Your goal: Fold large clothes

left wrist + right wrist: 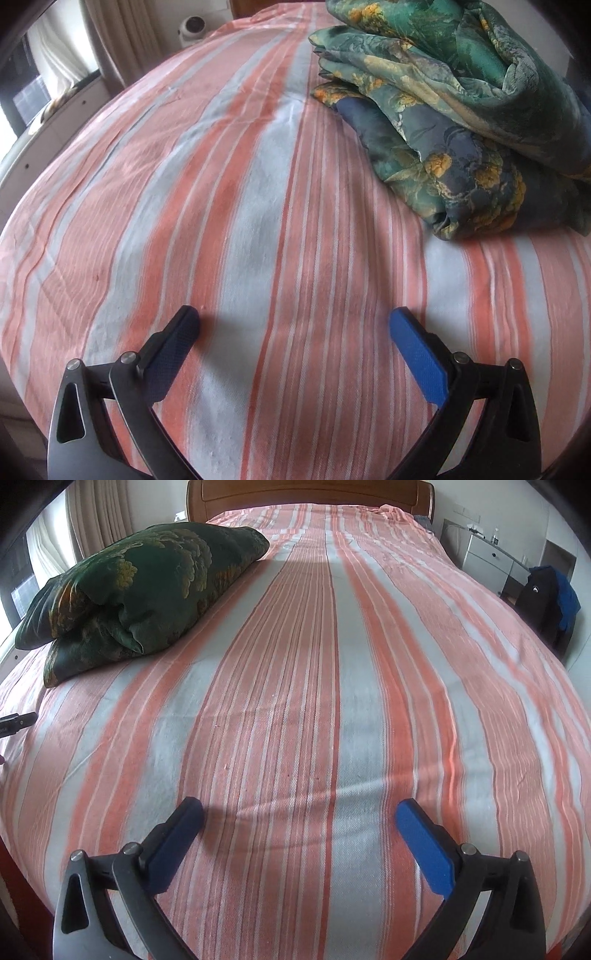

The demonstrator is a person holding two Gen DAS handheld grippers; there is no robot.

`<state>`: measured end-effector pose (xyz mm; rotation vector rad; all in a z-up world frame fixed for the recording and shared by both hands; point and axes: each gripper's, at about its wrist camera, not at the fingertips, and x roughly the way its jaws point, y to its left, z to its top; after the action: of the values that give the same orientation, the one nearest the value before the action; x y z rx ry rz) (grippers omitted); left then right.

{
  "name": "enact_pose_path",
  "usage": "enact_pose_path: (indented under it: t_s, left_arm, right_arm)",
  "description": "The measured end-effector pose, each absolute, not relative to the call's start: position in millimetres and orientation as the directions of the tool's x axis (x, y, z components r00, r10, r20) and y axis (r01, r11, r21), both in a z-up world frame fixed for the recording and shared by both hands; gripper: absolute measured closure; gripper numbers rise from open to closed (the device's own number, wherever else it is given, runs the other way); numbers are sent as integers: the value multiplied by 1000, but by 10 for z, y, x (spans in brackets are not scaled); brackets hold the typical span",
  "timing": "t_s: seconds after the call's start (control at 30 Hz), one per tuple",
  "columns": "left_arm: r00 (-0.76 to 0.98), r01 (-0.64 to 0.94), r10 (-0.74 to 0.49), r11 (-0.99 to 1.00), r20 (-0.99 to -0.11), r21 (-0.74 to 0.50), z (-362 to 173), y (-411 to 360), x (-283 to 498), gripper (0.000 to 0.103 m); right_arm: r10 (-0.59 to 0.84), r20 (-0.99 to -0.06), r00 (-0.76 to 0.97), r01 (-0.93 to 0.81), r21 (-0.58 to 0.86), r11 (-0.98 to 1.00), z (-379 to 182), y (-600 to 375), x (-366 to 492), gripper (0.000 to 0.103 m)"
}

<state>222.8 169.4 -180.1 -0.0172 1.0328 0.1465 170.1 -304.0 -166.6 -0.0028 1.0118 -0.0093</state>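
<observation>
Blue-padded jaws wide over striped woven sheet (295, 701), rumpled floral cloth (461, 122)

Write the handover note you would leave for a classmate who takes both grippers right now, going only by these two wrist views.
Left gripper: open, holding nothing, over the striped bedsheet.
Right gripper: open, holding nothing, over the same sheet further right.
Green floral cloth: bundled in a loose, bulky heap on the bed, ahead and to the right of the left gripper; in the right wrist view it lies far left, towards the wooden headboard.
Done: the heap looks roughly doubled over, but I cannot tell whether that counts as a fold.
Left: judging by the rumpled layers, probably spread it out and fold it flat.
</observation>
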Motion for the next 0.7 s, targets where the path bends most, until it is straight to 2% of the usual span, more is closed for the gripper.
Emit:
enact_pose_path:
  t_s: [0.7]
  left_arm:
    - [505,-158,147,984,-851,76,-1787,1600,2097,0]
  right_arm:
    - [-23,-843,538,-1,-28,1000,-1693,-2969,1670,0]
